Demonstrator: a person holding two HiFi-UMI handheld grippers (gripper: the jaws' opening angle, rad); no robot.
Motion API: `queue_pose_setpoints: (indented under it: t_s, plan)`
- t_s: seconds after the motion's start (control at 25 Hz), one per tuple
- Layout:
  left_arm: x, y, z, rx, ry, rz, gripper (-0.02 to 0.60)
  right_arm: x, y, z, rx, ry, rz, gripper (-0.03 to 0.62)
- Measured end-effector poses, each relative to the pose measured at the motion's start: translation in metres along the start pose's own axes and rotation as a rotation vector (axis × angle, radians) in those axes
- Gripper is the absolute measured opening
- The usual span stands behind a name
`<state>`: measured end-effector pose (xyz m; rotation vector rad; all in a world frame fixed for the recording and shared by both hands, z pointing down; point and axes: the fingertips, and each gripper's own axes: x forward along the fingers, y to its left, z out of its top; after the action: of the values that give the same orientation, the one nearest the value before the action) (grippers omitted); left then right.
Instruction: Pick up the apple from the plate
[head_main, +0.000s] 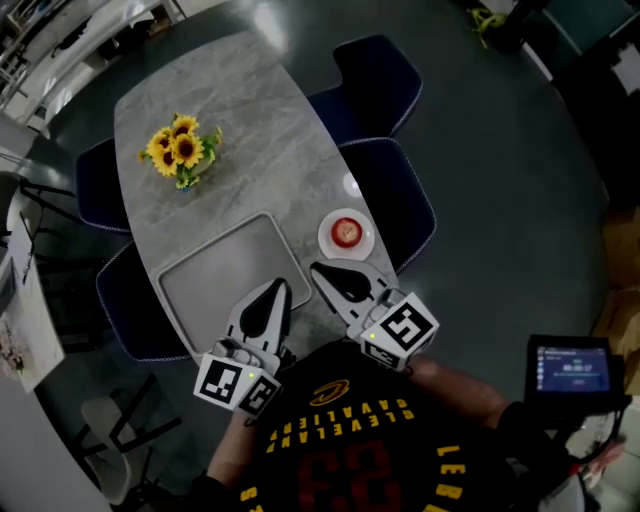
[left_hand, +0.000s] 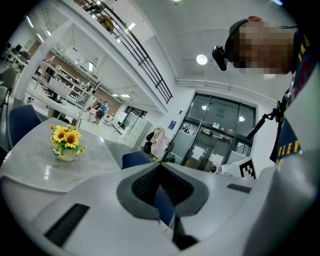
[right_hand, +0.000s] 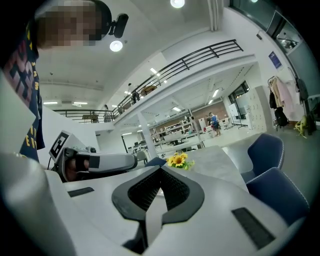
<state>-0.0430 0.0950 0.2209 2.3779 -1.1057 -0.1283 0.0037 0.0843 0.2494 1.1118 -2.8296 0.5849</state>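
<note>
In the head view a red apple (head_main: 346, 231) lies on a small white plate (head_main: 328, 243) near the right edge of the grey marble table (head_main: 240, 110). My right gripper (head_main: 316, 267) points up-left, its tips just below and left of the plate, jaws closed and empty. To its left my left gripper (head_main: 279, 286) hovers over the tray's lower right corner, also shut. Both gripper views look level across the room, with the left gripper's (left_hand: 159, 165) and the right gripper's (right_hand: 161, 167) jaws meeting at the tip. Neither shows the apple or plate.
A large grey tray (head_main: 222, 272) lies left of the plate. A pot of sunflowers (head_main: 180, 150) stands farther back on the table. Dark blue chairs (head_main: 390, 185) ring the table. A small screen on a stand (head_main: 572, 368) is at the lower right.
</note>
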Motion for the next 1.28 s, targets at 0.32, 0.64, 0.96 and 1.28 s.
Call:
queue_pose_setpoints:
  t_s: [0.32,0.64,0.96,1.28]
  plan:
    - [-0.021,0.013,0.015,0.071,-0.052,0.031,0.002,0.013,0.017,0.0,-0.061,-0.004,0.003,0.005]
    - [-0.002,0.017,0.006,0.055,-0.031,-0.017,0.002,0.011,0.002,0.004,-0.085,-0.022,-0.041,0.005]
    - [-0.03,0.0,0.015,0.061,-0.007,-0.051,0.002,-0.003,0.034,0.012,-0.066,-0.033,-0.068,0.005]
    - [0.003,-0.039,0.018,0.054,0.01,-0.118,0.002,-0.04,0.011,0.026,-0.068,-0.012,-0.12,0.005]
